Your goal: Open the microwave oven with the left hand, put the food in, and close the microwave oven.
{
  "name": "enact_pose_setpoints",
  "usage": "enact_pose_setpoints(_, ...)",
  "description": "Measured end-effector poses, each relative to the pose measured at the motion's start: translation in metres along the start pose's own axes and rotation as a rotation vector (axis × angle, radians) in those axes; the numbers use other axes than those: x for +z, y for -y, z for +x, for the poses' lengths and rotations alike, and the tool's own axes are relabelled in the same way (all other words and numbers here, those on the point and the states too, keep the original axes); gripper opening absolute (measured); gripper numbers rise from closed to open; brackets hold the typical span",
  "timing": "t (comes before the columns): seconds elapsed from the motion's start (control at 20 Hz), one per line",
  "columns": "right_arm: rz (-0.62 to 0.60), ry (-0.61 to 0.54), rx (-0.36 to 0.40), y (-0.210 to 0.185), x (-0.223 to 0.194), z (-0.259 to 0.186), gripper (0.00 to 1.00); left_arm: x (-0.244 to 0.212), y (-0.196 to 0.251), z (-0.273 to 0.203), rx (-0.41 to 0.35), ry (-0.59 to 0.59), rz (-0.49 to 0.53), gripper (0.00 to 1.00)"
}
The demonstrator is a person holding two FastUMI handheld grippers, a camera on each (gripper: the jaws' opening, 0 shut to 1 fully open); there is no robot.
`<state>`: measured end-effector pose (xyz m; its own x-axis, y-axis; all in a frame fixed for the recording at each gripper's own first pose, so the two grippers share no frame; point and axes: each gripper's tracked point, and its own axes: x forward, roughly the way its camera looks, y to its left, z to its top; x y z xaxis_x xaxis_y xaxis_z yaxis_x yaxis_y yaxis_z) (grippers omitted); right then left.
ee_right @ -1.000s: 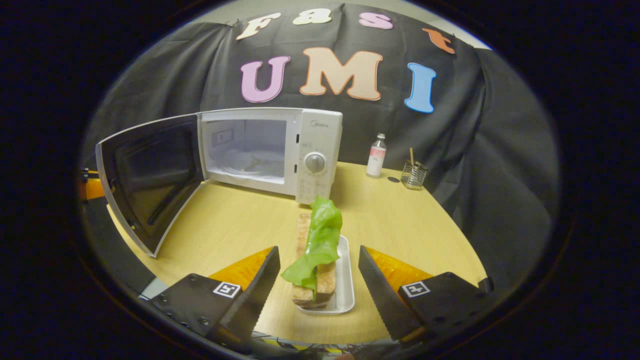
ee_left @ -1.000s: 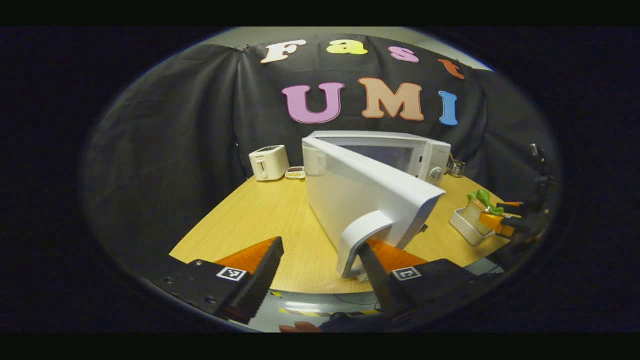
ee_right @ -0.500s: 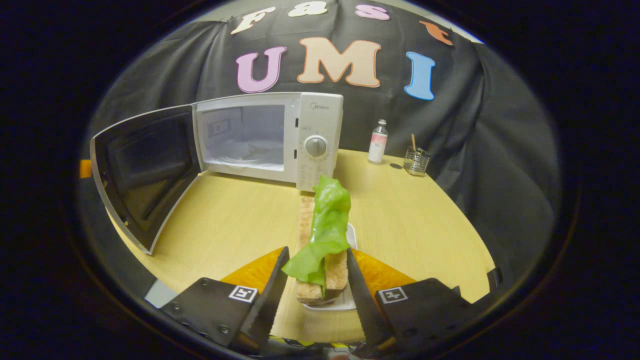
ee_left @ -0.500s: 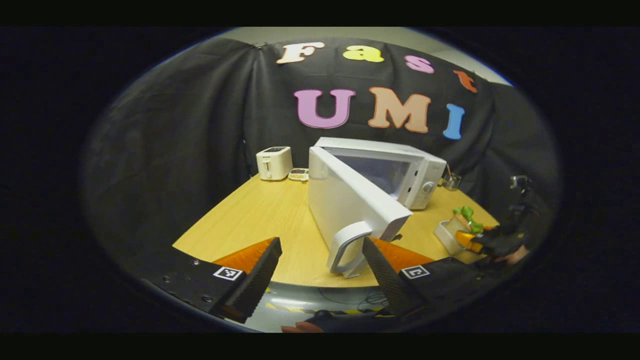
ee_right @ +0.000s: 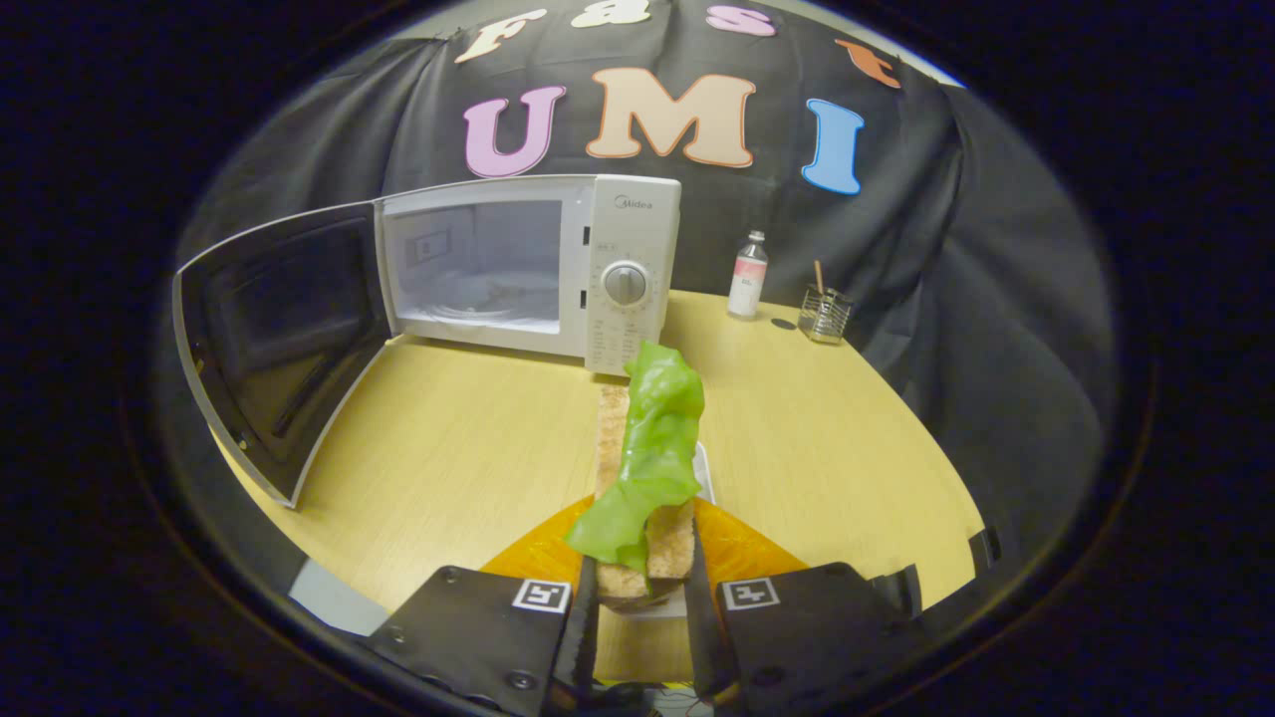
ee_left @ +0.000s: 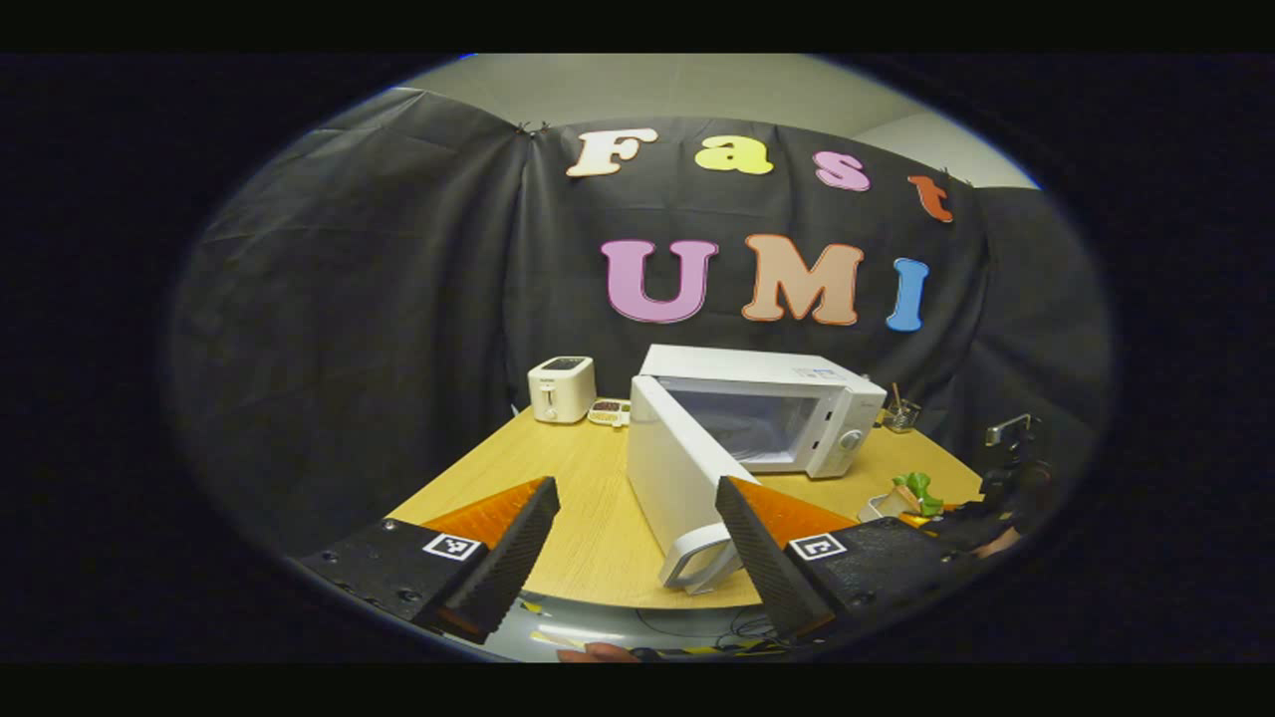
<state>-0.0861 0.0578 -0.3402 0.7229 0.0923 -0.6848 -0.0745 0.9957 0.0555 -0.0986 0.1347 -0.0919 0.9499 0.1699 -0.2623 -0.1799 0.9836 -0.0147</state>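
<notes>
The white microwave (ee_right: 623,264) stands at the back of the table, its door (ee_right: 279,339) swung wide open to the left and its cavity bare. A sandwich of bread and green lettuce (ee_right: 647,468) stands on edge in a small white tray (ee_right: 704,466). My right gripper (ee_right: 637,588) is shut on the sandwich's near end. In the left gripper view the microwave (ee_left: 797,418) sits behind its open door (ee_left: 672,478), whose handle (ee_left: 702,558) lies just beyond my open left gripper (ee_left: 635,518), which touches nothing. Far right are the sandwich (ee_left: 914,491) and the other gripper (ee_left: 981,523).
A white toaster (ee_left: 562,388) and a small dish (ee_left: 609,410) stand at the table's back left. A small bottle (ee_right: 747,274) and a wire holder (ee_right: 825,317) stand right of the microwave. The wooden table (ee_right: 448,448) has a curved front edge.
My right gripper went from wide open to shut on the sandwich. My left gripper pulled back from the door handle, still open, and the door now stands farther off.
</notes>
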Motion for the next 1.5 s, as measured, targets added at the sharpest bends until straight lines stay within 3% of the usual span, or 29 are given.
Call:
enact_pose_setpoints(0.05, -0.003, -0.005, 0.002, -0.001, 0.001, 0.001, 0.34, 0.012, 0.0, 0.0, 0.002, 0.036, 0.012, 0.94)
enact_pose_setpoints(0.1, -0.004, -0.01, -0.002, 0.001, 0.002, 0.001, 0.34, 0.018, 0.002, 0.004, 0.005, 0.052, 0.029, 0.96)
enact_pose_setpoints(0.15, -0.004, -0.014, -0.002, 0.0, 0.003, 0.0, 0.28, 0.024, 0.002, 0.008, 0.013, 0.062, 0.05, 0.96)
enact_pose_setpoints(0.2, -0.012, -0.015, -0.006, 0.001, 0.005, -0.001, 0.28, 0.029, 0.0, 0.011, 0.02, 0.073, 0.069, 0.96)
enact_pose_setpoints(0.25, -0.017, -0.009, -0.006, 0.001, 0.01, -0.003, 0.34, 0.034, 0.002, 0.012, 0.017, 0.082, 0.081, 0.96)
enact_pose_setpoints(0.55, 0.01, 0.077, 0.004, 0.002, 0.065, -0.022, 0.34, 0.066, 0.016, 0.024, -0.047, 0.177, 0.064, 0.95)
enact_pose_setpoints(0.7, 0.074, 0.099, 0.055, -0.013, 0.099, -0.023, 0.34, 0.071, 0.018, 0.03, -0.069, 0.193, 0.073, 0.95)
enact_pose_setpoints(0.85, 0.305, 0.047, 0.148, -0.042, 0.116, -0.011, 0.34, 0.073, 0.014, 0.037, -0.088, 0.2, 0.067, 0.95)
enact_pose_setpoints(1.05, 0.571, -0.044, 0.217, -0.081, 0.129, 0.019, 0.34, 0.067, -0.006, 0.038, -0.072, 0.2, 0.056, 0.95)
enact_pose_setpoints(1.15, 0.834, -0.127, 0.265, -0.109, 0.133, 0.036, 0.34, 0.062, -0.016, 0.037, -0.059, 0.189, 0.05, 0.94)
enact_pose_setpoints(1.25, 0.992, -0.174, 0.263, -0.129, 0.134, 0.05, 0.34, 0.053, -0.031, 0.034, -0.038, 0.175, 0.054, 0.97)
enact_pose_setpoints(1.5, 1.22, -0.191, 0.258, -0.175, 0.164, 0.099, 0.33, 0.028, -0.076, 0.023, 0.042, 0.104, 0.028, 0.94)
